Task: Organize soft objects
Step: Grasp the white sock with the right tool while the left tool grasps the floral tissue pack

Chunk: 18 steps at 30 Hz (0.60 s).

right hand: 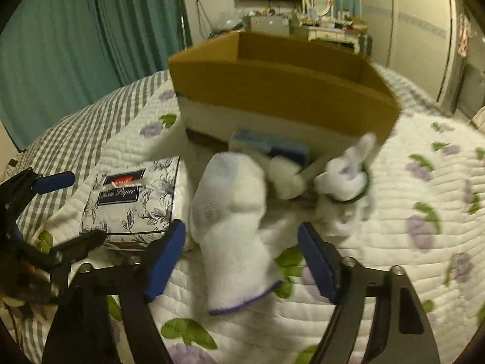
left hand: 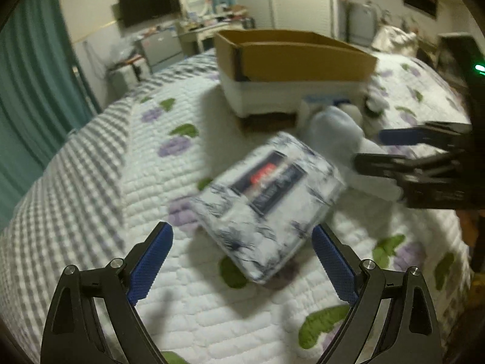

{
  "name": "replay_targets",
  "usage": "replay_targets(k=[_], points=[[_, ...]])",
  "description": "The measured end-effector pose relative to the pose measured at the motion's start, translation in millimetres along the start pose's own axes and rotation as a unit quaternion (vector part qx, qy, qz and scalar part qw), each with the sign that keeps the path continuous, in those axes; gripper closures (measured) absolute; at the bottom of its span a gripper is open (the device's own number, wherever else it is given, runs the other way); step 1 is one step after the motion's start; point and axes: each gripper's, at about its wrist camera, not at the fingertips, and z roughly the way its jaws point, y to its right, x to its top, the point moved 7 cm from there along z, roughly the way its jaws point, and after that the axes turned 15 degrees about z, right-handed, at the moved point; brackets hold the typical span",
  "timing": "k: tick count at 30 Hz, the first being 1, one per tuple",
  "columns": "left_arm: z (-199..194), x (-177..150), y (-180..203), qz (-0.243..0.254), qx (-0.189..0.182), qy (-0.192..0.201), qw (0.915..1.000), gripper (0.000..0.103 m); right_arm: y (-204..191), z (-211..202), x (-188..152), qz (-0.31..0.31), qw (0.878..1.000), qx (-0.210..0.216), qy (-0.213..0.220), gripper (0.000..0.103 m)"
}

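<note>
A flower-printed tissue pack [left hand: 266, 206] lies on the quilted bed just ahead of my left gripper [left hand: 242, 242], which is open with its blue pads either side of the pack's near corner, not pressing on it. A white sock [right hand: 233, 212] with a purple-trimmed cuff lies between the fingers of my right gripper [right hand: 242, 242], which is open, with gaps between pads and sock. The right wrist view shows the tissue pack [right hand: 133, 200] left of the sock and the left gripper [right hand: 69, 209] beside it. In the left wrist view the right gripper [left hand: 369, 148] reaches in over the sock [left hand: 333, 130].
An open cardboard box [right hand: 282, 91] stands on the bed behind the objects. Against its front lie a blue sponge-like pad [right hand: 269, 145], a white fluffy ball [right hand: 285, 182] and a knotted white cloth with a green ring [right hand: 345, 182]. Teal curtains [right hand: 60, 45] hang at left.
</note>
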Motion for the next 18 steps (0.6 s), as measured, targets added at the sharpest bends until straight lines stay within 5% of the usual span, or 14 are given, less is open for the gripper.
replay_targets(k=[3,6,18], points=[[11,-4,9,0.013,-0.014,-0.019,0.9996,0.008,-4,13,-9,-0.009,1.000,0.009,-0.022,0.067],[20,-5,13,0.011,-0.019,-0.033,0.9992,0.008,-7,11,-17,-0.027,0.999,0.008,-0.019,0.075],[49,5,17,-0.028,0.014,-0.027,0.9992,0.014,4,-10,-23,-0.017,1.000,0.018,-0.011,0.078]])
